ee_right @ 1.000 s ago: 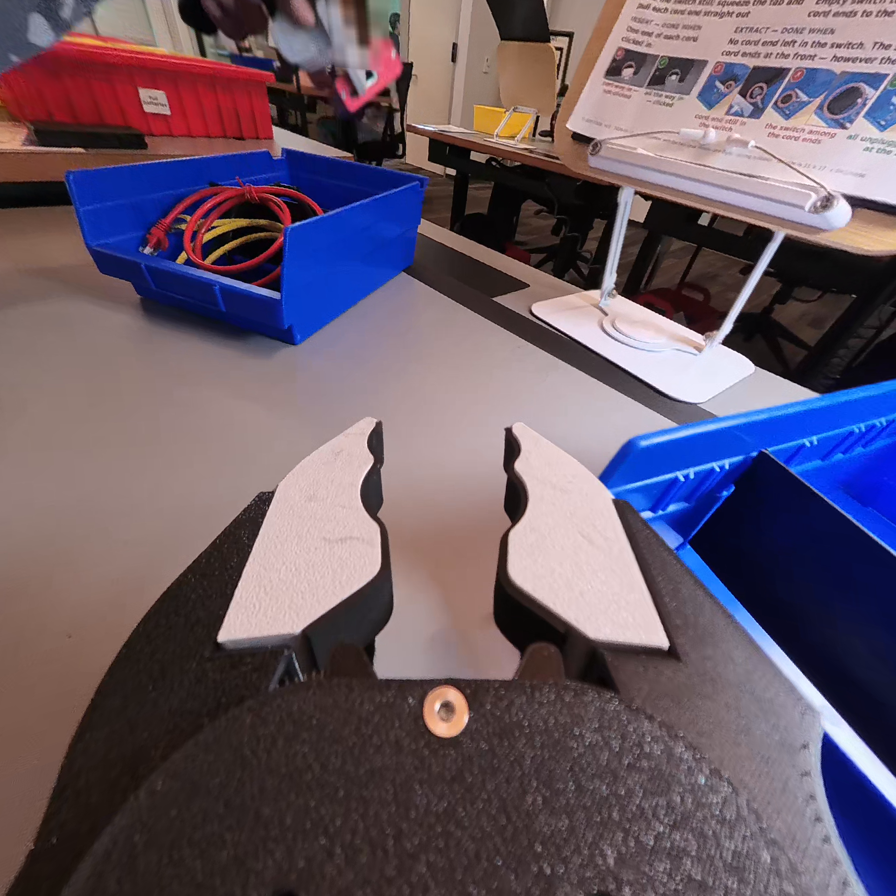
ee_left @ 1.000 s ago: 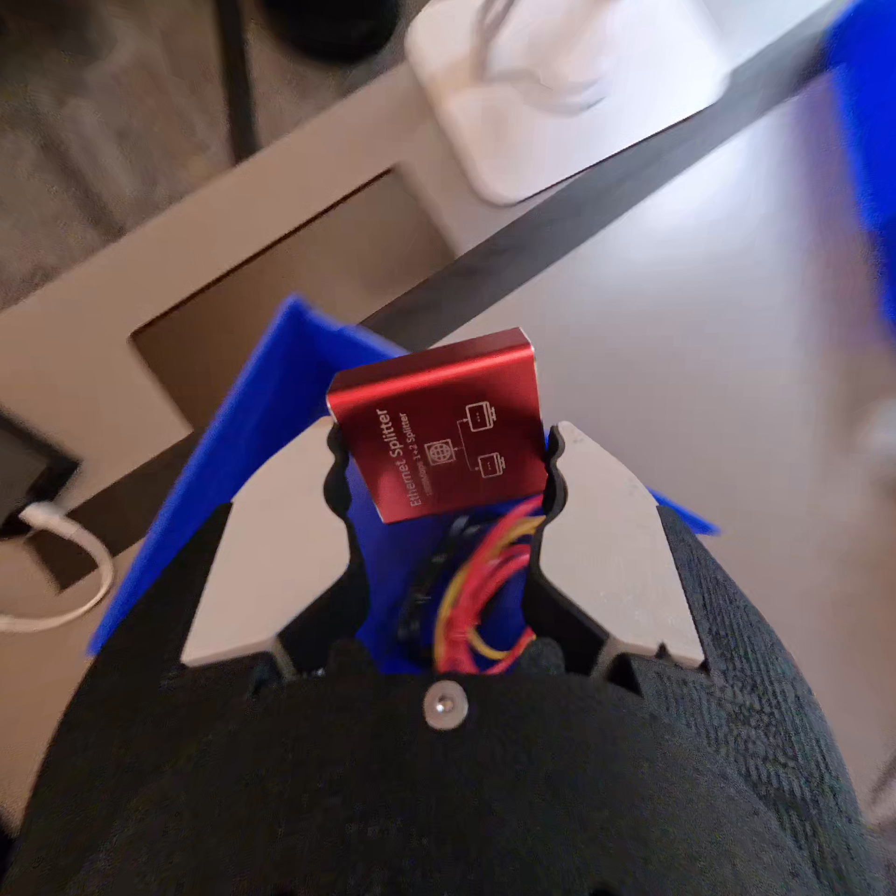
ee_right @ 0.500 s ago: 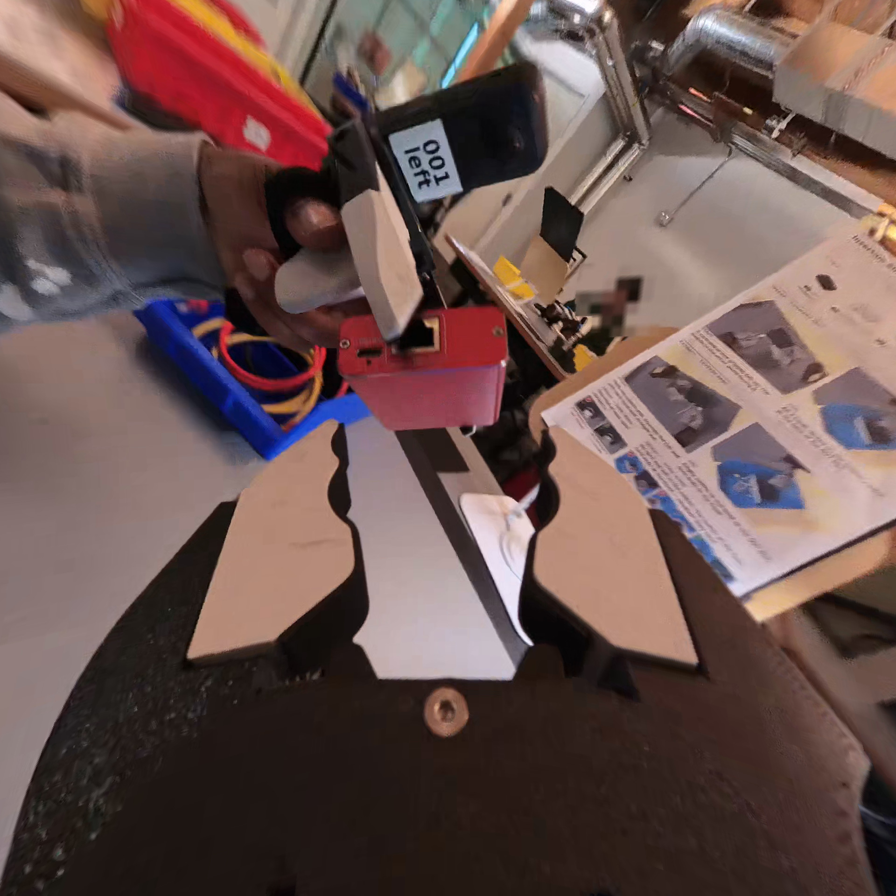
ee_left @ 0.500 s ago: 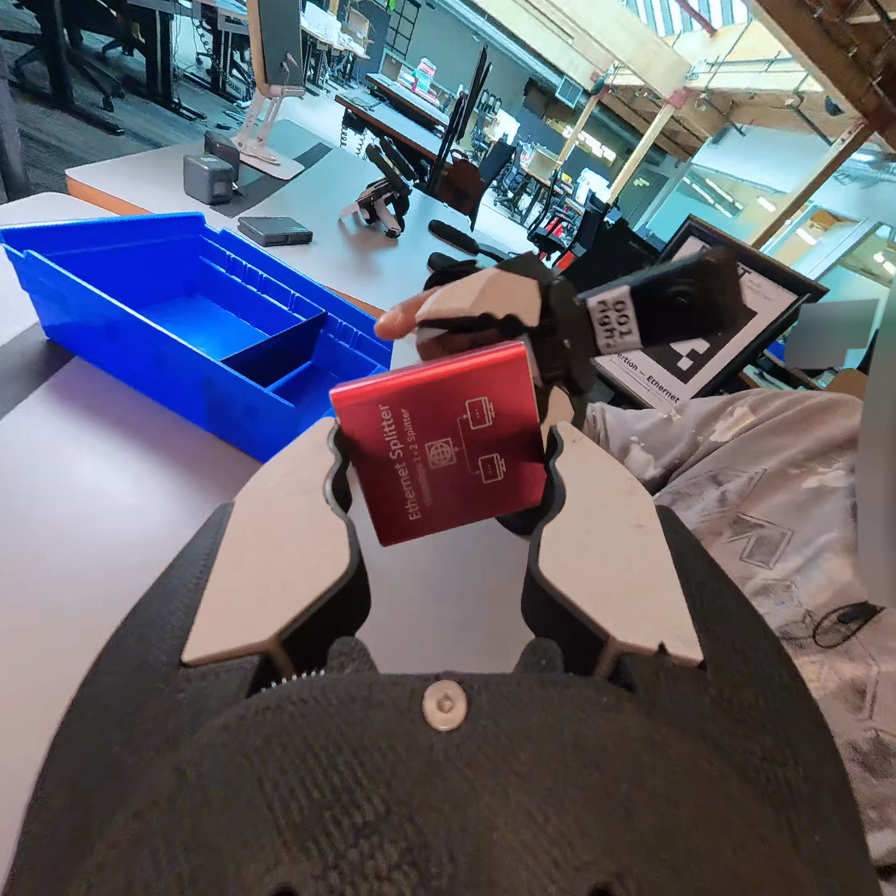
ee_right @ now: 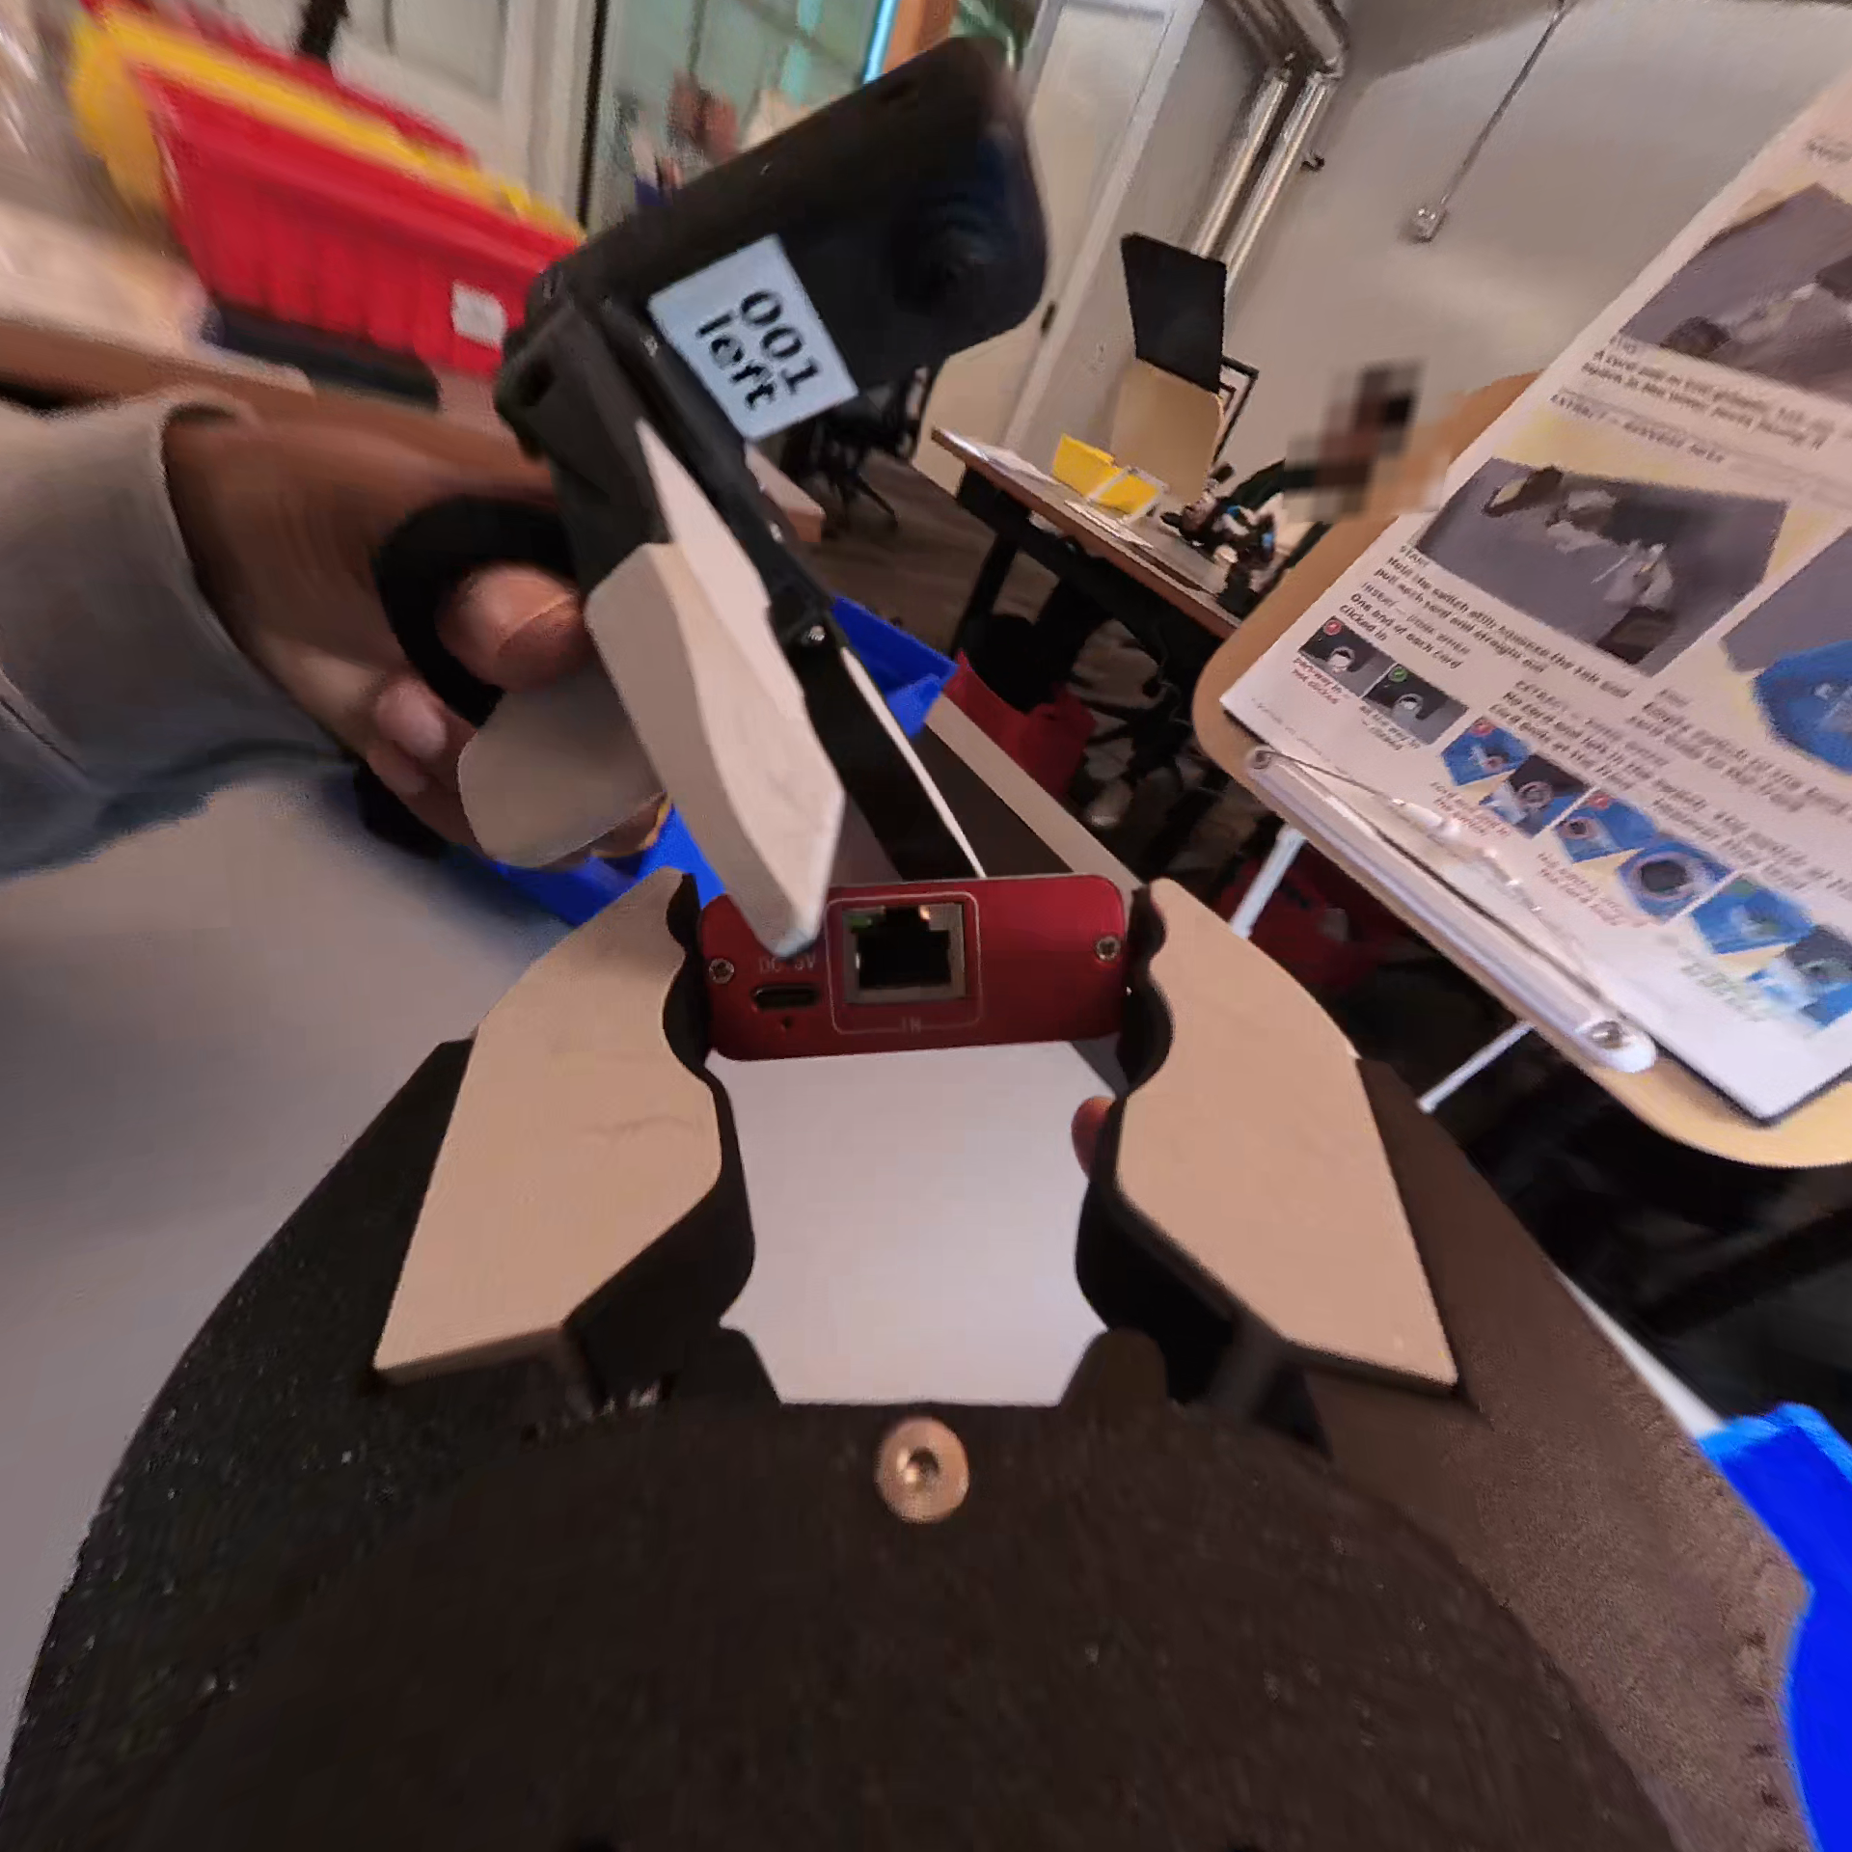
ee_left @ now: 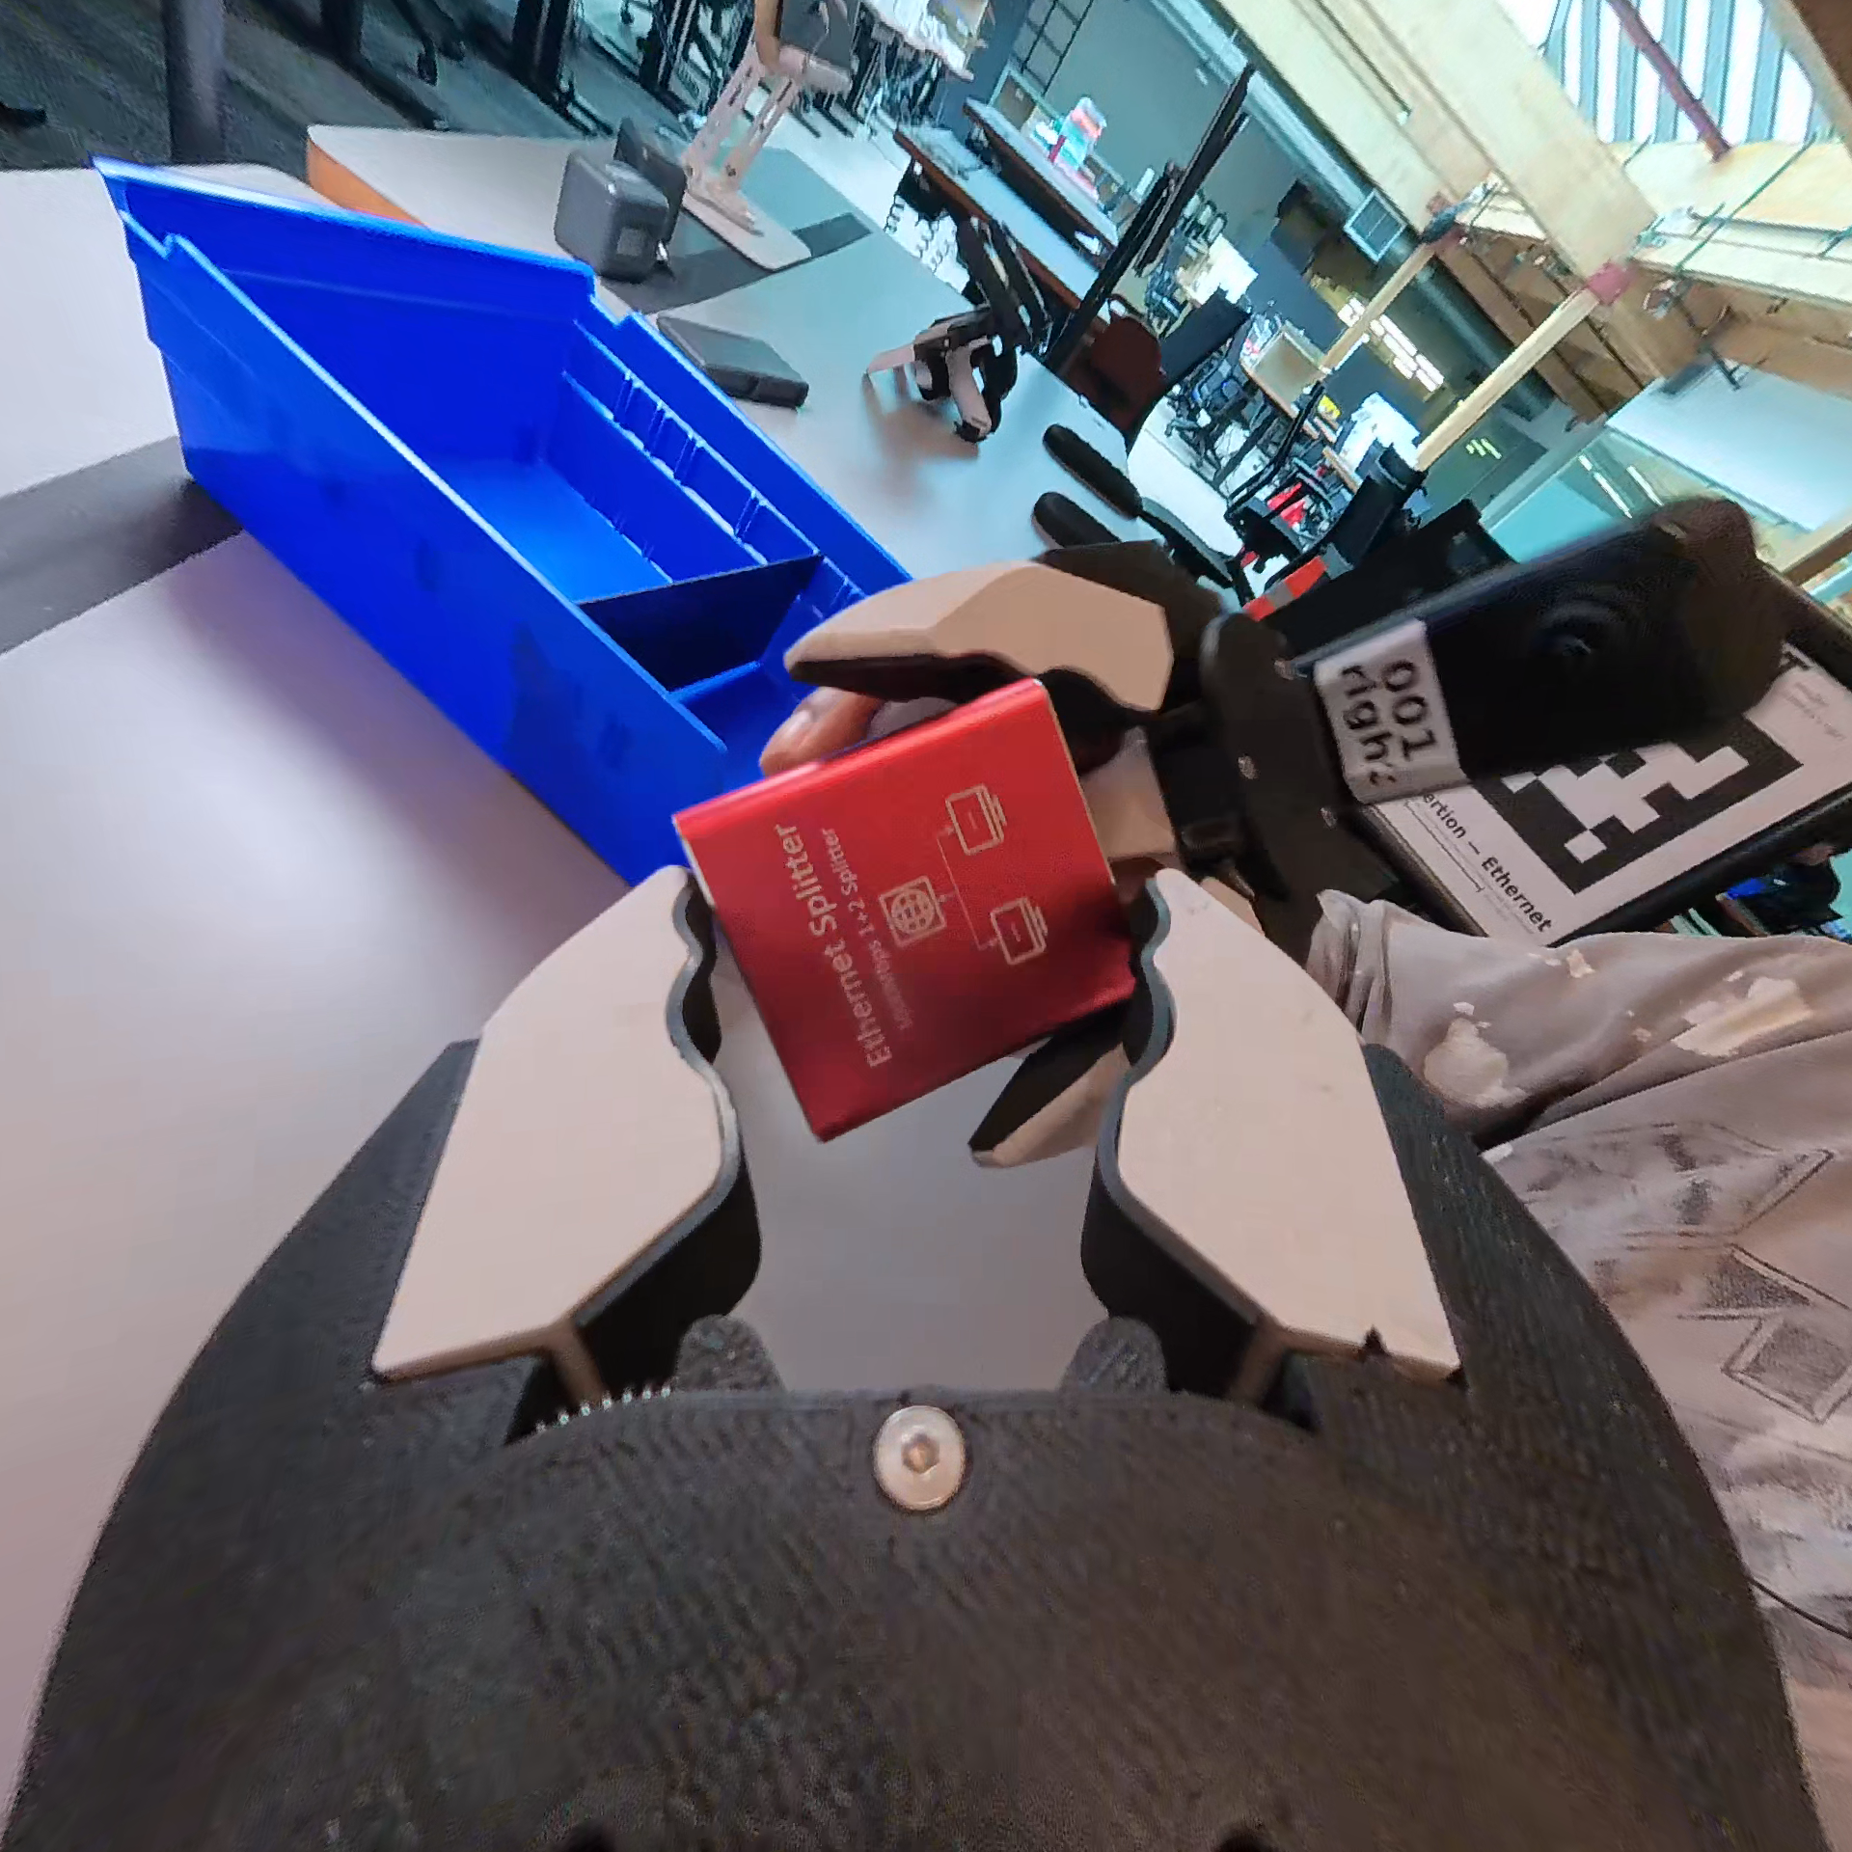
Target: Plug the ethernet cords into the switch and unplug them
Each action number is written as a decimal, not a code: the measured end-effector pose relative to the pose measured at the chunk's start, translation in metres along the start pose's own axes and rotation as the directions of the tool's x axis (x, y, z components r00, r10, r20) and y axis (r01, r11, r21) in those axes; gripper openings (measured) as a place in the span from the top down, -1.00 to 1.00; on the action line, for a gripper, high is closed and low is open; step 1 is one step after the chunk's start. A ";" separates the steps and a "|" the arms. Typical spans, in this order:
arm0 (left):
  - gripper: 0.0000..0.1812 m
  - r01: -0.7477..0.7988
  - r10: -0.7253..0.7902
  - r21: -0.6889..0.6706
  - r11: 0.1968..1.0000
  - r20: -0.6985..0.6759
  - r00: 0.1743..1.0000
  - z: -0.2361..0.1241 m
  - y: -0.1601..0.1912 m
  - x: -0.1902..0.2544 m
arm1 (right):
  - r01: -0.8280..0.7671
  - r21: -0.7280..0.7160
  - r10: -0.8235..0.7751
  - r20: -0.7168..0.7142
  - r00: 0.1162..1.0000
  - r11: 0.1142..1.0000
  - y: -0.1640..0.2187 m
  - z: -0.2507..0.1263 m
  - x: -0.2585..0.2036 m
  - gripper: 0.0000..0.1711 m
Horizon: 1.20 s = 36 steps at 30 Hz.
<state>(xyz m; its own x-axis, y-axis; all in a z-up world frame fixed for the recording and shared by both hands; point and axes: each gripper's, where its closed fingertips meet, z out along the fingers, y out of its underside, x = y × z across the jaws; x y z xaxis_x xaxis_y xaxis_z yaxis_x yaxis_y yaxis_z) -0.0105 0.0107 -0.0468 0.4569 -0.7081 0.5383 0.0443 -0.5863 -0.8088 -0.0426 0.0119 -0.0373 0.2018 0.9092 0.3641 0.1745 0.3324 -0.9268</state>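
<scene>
The red switch [ee_left: 922, 902] is off the table, held between both grippers. My left gripper [ee_left: 917, 902] is shut on it across two opposite faces. In the right wrist view the switch's port face [ee_right: 902, 962] points at the camera, and my right gripper [ee_right: 917, 952] closes on its two short sides. One of the left gripper's fingers [ee_right: 722, 722] lies over the left of that face. The right gripper's upper finger [ee_left: 982, 621] shows beyond the switch in the left wrist view. No ethernet cords show.
A blue divided bin [ee_left: 451, 451] stands on the grey table [ee_left: 251, 902] past the switch; its corner shows at the right [ee_right: 1804, 1503]. An instruction sheet on a stand [ee_right: 1603, 702] is at the right. A person's sleeve [ee_left: 1603, 1102] fills the right side.
The left gripper carried the switch from over the cord bin towards the right gripper. The right gripper rose from the table, and its fingertips now sit against the switch's sides.
</scene>
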 end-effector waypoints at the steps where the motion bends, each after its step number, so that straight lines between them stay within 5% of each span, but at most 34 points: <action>1: 0.10 -0.001 0.001 0.008 1.000 -0.003 1.000 0.000 -0.001 0.001 | -0.053 0.030 0.053 0.015 0.998 0.998 -0.001 -0.002 0.002 0.07; 7: 0.12 -0.055 0.068 0.143 0.988 -0.089 0.994 -0.015 -0.021 0.015 | -0.402 0.171 0.383 0.134 0.914 0.899 -0.014 -0.015 0.022 0.07; 12: 0.17 -0.367 0.357 0.119 0.923 0.095 0.929 -0.024 -0.024 0.019 | -0.787 0.226 0.697 0.370 0.615 0.575 -0.022 -0.034 0.051 0.07; 19: 0.31 -0.746 0.699 -0.065 0.663 0.412 0.585 0.011 -0.018 0.004 | -0.894 0.208 0.764 0.465 0.447 0.397 -0.023 -0.036 0.056 0.07; 25: 0.65 -0.896 0.782 -0.173 0.409 0.573 0.246 0.015 -0.025 0.012 | -0.951 0.141 0.783 0.541 0.307 0.276 -0.030 -0.031 0.041 0.07; 30: 0.68 -0.890 0.823 -0.206 0.406 0.506 0.259 0.004 -0.024 0.019 | -0.919 -0.024 0.717 0.634 0.290 0.393 -0.034 -0.033 0.020 0.08; 36: 0.70 -0.812 0.794 -0.142 0.567 0.356 0.493 -0.003 -0.015 0.028 | -0.616 -0.025 0.476 0.661 0.581 0.787 -0.005 -0.055 -0.003 0.14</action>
<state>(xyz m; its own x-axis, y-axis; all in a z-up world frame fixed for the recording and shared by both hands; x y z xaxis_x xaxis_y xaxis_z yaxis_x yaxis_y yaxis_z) -0.0010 -0.0016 -0.0185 0.5761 -0.6746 -0.4615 -0.4720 0.1864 -0.8617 0.0090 -0.0063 -0.0289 -0.4366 0.8516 -0.2899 0.0368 -0.3051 -0.9516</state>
